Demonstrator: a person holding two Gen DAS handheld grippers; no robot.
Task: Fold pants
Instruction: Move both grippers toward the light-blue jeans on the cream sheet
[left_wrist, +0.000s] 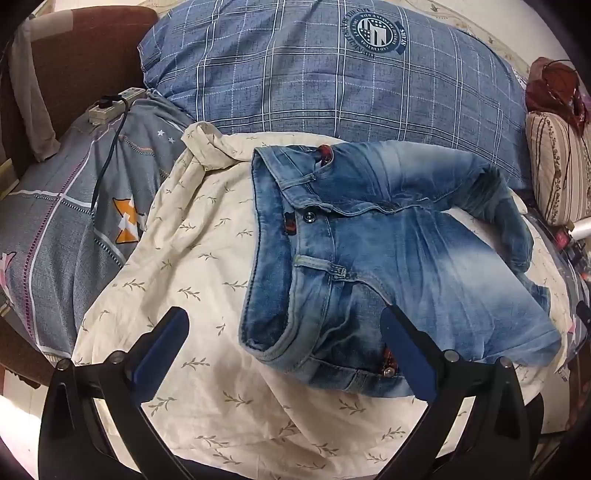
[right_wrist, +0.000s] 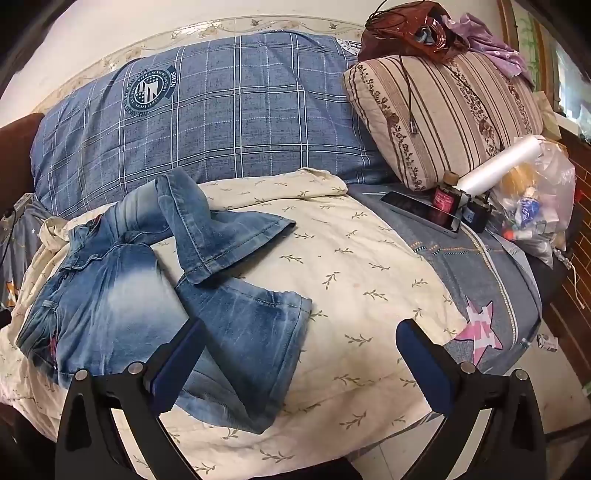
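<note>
Faded blue jeans (left_wrist: 388, 258) lie crumpled on a cream leaf-print cloth (left_wrist: 192, 258), waistband toward the left and legs running right. In the right wrist view the same jeans (right_wrist: 122, 295) show both legs bent, the hems (right_wrist: 258, 229) lying on the cream cloth (right_wrist: 369, 280). My left gripper (left_wrist: 284, 325) hovers open over the near waistband corner with nothing pressed between its fingers. My right gripper (right_wrist: 301, 336) stands open above the nearer leg's hem, its left finger (right_wrist: 181, 362) over the denim. Neither holds anything.
A blue plaid pillow (left_wrist: 314, 81) lies behind the jeans, a striped pillow (right_wrist: 443, 118) at the back right. A phone (right_wrist: 421, 212), bottle (right_wrist: 445, 195), film roll (right_wrist: 498, 162) and plastic bag (right_wrist: 539, 199) crowd the right edge. A power strip (left_wrist: 114, 103) with cable sits left.
</note>
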